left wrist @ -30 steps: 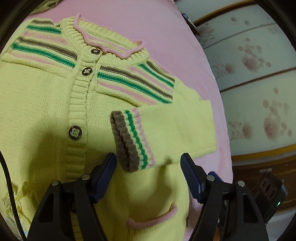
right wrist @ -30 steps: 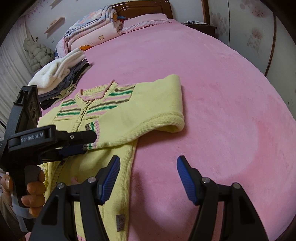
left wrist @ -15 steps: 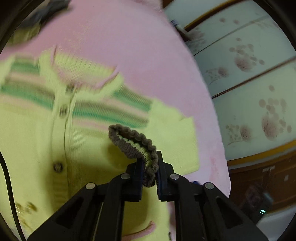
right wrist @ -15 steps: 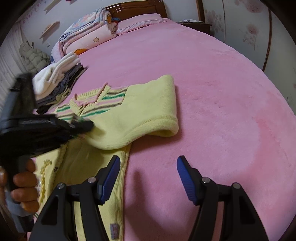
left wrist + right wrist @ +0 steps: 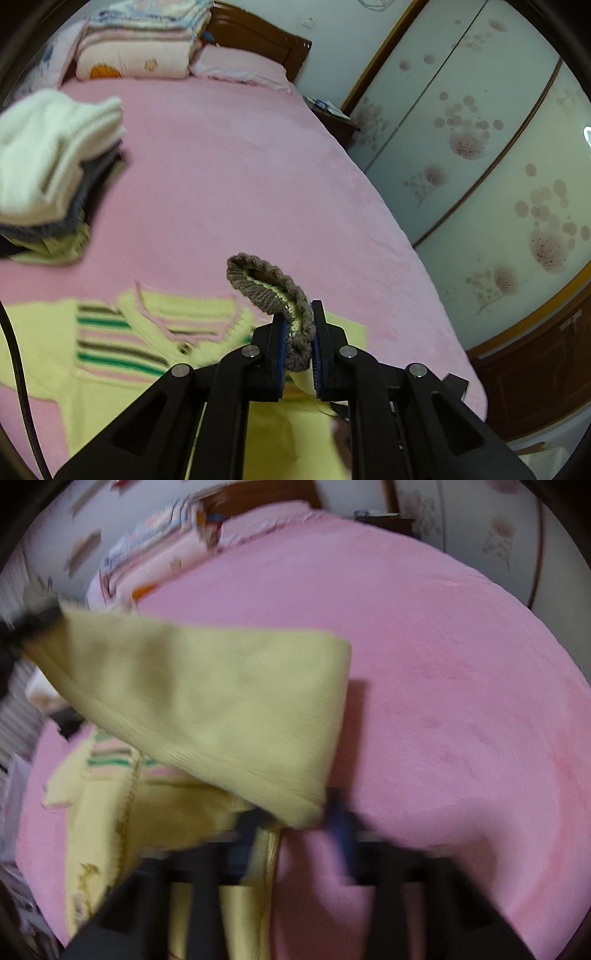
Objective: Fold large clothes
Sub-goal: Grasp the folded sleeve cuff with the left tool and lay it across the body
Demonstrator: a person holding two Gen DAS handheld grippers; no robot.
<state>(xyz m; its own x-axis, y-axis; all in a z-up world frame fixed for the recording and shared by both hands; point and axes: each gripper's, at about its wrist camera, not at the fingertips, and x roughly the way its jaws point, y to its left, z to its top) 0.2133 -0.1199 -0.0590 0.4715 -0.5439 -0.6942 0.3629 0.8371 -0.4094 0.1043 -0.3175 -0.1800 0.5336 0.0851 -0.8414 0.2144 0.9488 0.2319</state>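
The left tool (image 5: 298, 339) is pinching the sleeve cuff (image 5: 273, 291), its blue pads pressed on the grey-brown ribbed edge, with the cuff's mouth curling open toward 11 o'clock above the jaws. The right tool (image 5: 295, 834) is heavily blurred; its jaws have just been closing, and the fold of the sleeve (image 5: 207, 709) is sitting between them at the low corner, though whether the pads are pressing on it I cannot tell. The sleeve is hanging as a taut yellow-green sheet, rising from that corner toward 10 o'clock in the right view.

The cardigan (image 5: 122, 332) is lying flat on the pink bed (image 5: 240, 192), at 8 o'clock from the cuff. It is pale yellow knit with pink, green and grey-brown stripes across the chest, a pink-edged collar and a ribbed button band.

Farther off, at 10 o'clock, a stack of folded clothes (image 5: 48, 162) is resting on the bed, white on top. Beyond it folded quilts (image 5: 140, 48) are lying against the wooden headboard (image 5: 258, 40).
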